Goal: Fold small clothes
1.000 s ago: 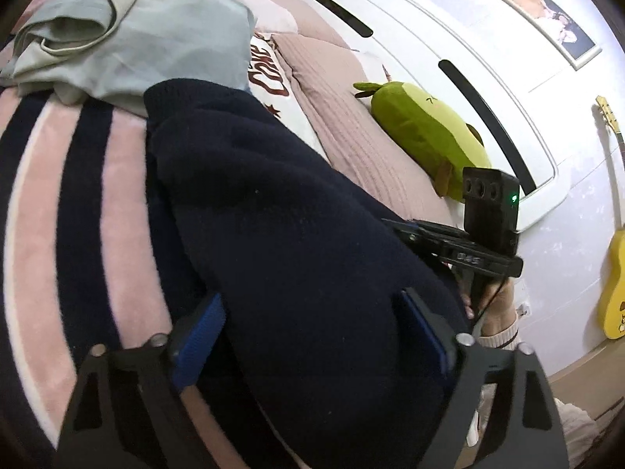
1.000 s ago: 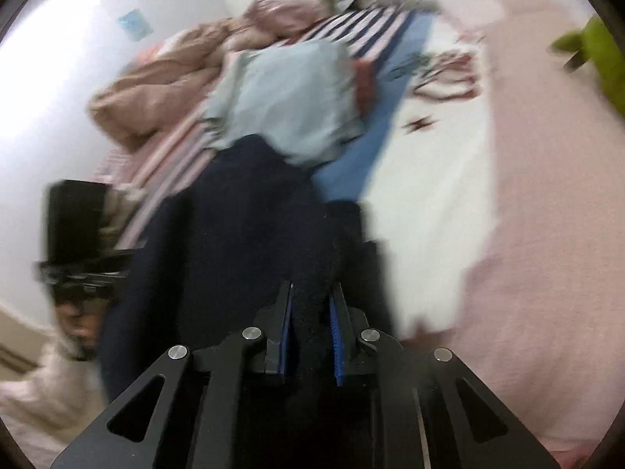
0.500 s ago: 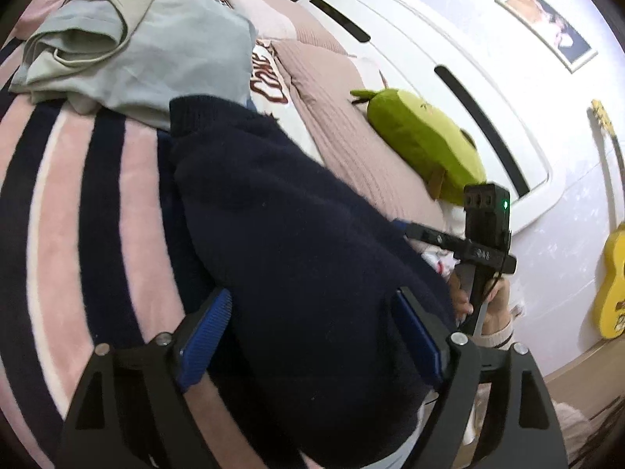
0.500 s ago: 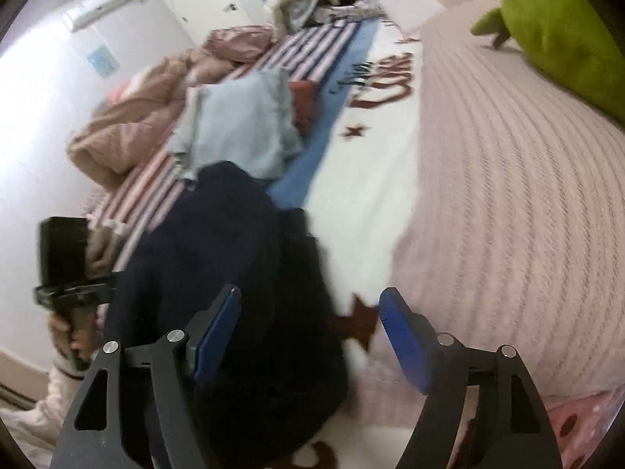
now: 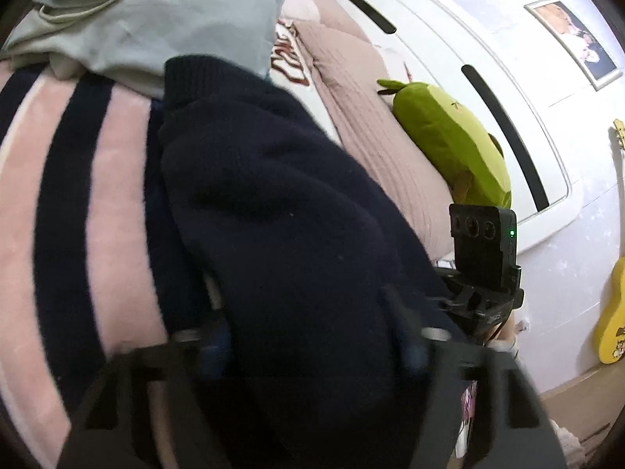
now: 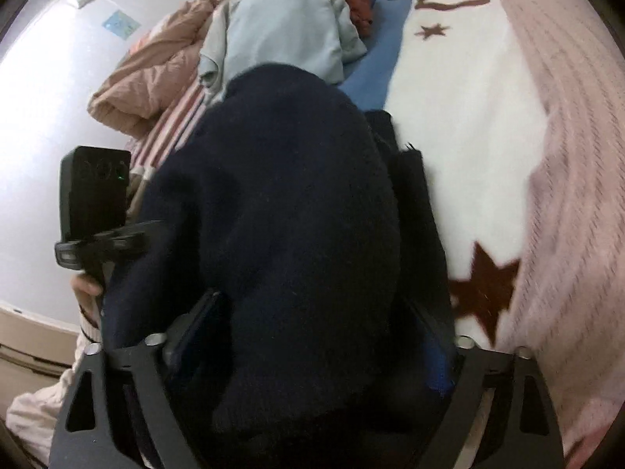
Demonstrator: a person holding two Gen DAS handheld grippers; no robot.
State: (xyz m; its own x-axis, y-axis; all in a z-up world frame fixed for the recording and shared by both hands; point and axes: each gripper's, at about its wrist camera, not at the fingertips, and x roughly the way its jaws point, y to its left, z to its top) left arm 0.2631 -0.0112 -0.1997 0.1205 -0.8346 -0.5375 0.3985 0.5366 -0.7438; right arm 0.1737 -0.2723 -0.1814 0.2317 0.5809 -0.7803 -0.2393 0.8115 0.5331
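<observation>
A dark navy knit garment point(image 5: 281, 211) lies bunched on the bed; it also fills the middle of the right wrist view point(image 6: 289, 211). My left gripper point(image 5: 308, 336) is open, its fingers set wide on either side of the garment's near edge, which covers the fingertips. My right gripper point(image 6: 312, 328) is open too, its fingers straddling the garment's opposite end. Each gripper shows in the other's view, the right one point(image 5: 484, 258) and the left one point(image 6: 93, 211), at opposite ends of the garment.
A pale blue-grey garment point(image 5: 156, 15) lies crumpled just beyond the navy one. The bed has a pink and navy striped blanket point(image 5: 66, 203) and a ribbed pink cover point(image 6: 578, 156). A green plush toy point(image 5: 449, 144) lies by the white headboard point(image 5: 468, 58). A yellow guitar point(image 5: 613, 312) leans on the wall.
My right gripper let go of the navy garment and opened, then pushed forward over its end. My left gripper stayed open and moved forward, so the garment now covers its fingertips.
</observation>
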